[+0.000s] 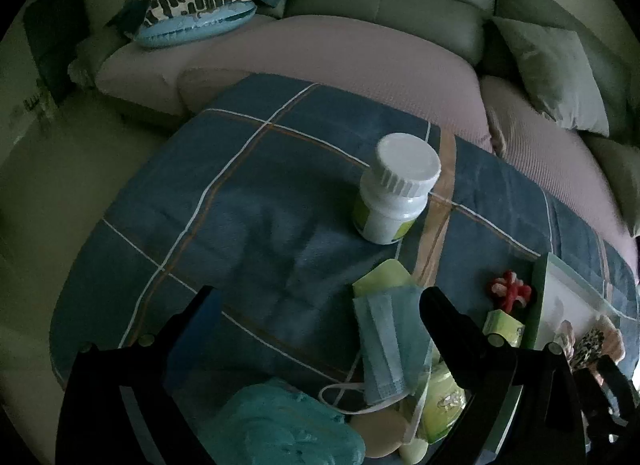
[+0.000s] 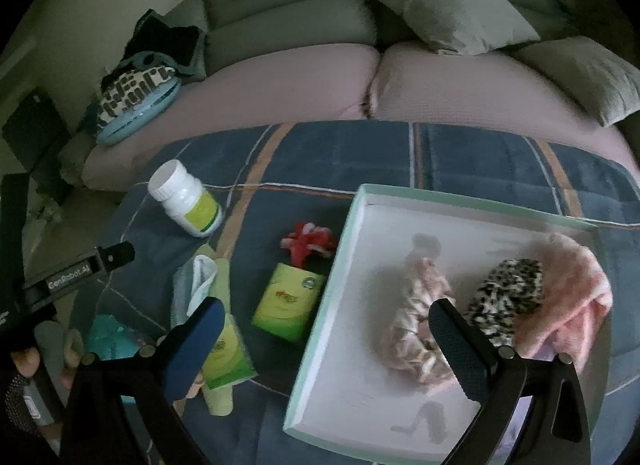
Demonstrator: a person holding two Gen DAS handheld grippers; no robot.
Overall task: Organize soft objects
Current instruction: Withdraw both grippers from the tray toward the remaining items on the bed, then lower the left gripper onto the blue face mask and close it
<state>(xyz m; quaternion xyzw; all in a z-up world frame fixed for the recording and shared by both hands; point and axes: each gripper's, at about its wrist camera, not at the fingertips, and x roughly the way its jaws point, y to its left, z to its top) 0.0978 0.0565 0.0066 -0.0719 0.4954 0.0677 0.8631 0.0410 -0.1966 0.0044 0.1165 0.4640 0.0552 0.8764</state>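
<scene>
Soft things sit at my fingertips on both sides: my left gripper [image 1: 316, 305] is spread wide and holds nothing, its right finger [image 1: 444, 317] just beside a blue mask [image 1: 392, 341] that lies over green packets [image 1: 440, 397] on the plaid blanket [image 1: 240, 193]. A teal cloth [image 1: 276, 425] lies low between the fingers. My right gripper [image 2: 324, 321] is also wide open and empty, hovering over the left edge of the tray [image 2: 320, 305]. Its right finger [image 2: 456, 341] stands in front of a pale patterned cloth [image 2: 412, 329] in the tray, with a leopard-print piece [image 2: 508, 301] and a pink fluffy cloth [image 2: 576, 297] lying touching beside it. Left of the tray on the blanket I see a green box [image 2: 286, 305], a red-and-white tuft [image 2: 308, 245] just behind it, and a white bottle [image 2: 186, 199] standing farther back. Beyond the blanket is a sofa [image 2: 300, 77] with grey cushions [image 2: 452, 5].
</scene>
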